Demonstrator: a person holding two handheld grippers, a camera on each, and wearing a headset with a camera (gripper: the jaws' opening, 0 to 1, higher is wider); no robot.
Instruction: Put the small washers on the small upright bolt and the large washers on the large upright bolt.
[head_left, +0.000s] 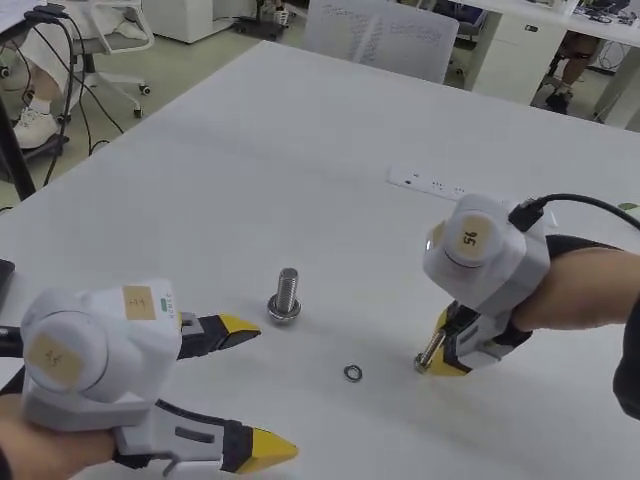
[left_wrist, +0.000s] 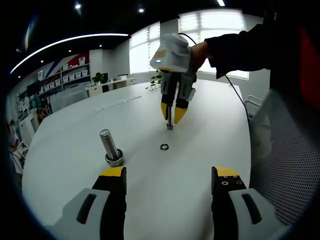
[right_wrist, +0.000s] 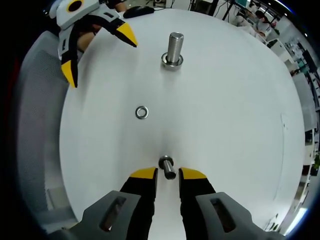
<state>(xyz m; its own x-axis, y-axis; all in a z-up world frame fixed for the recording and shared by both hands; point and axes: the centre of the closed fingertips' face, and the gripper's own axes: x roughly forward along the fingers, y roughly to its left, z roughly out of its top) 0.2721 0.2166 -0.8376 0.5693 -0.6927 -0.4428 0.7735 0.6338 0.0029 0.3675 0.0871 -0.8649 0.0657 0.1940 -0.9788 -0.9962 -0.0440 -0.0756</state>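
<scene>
Right tool (right_wrist: 168, 173) tight on small bolt (head_left: 430, 351), left tool (left_wrist: 169, 171) wide, loose washer (head_left: 353, 373) between them

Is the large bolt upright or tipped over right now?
Upright. The large bolt stands on its head on the table, threaded shank pointing up; the left gripper view shows the same.

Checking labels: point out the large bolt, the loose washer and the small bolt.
large bolt (head_left: 288, 285): head view, on its threaded shank.
loose washer (right_wrist: 137, 112): right gripper view, on the ring's left edge.
small bolt (right_wrist: 166, 165): right gripper view, on its round end, between the jaws.
</scene>
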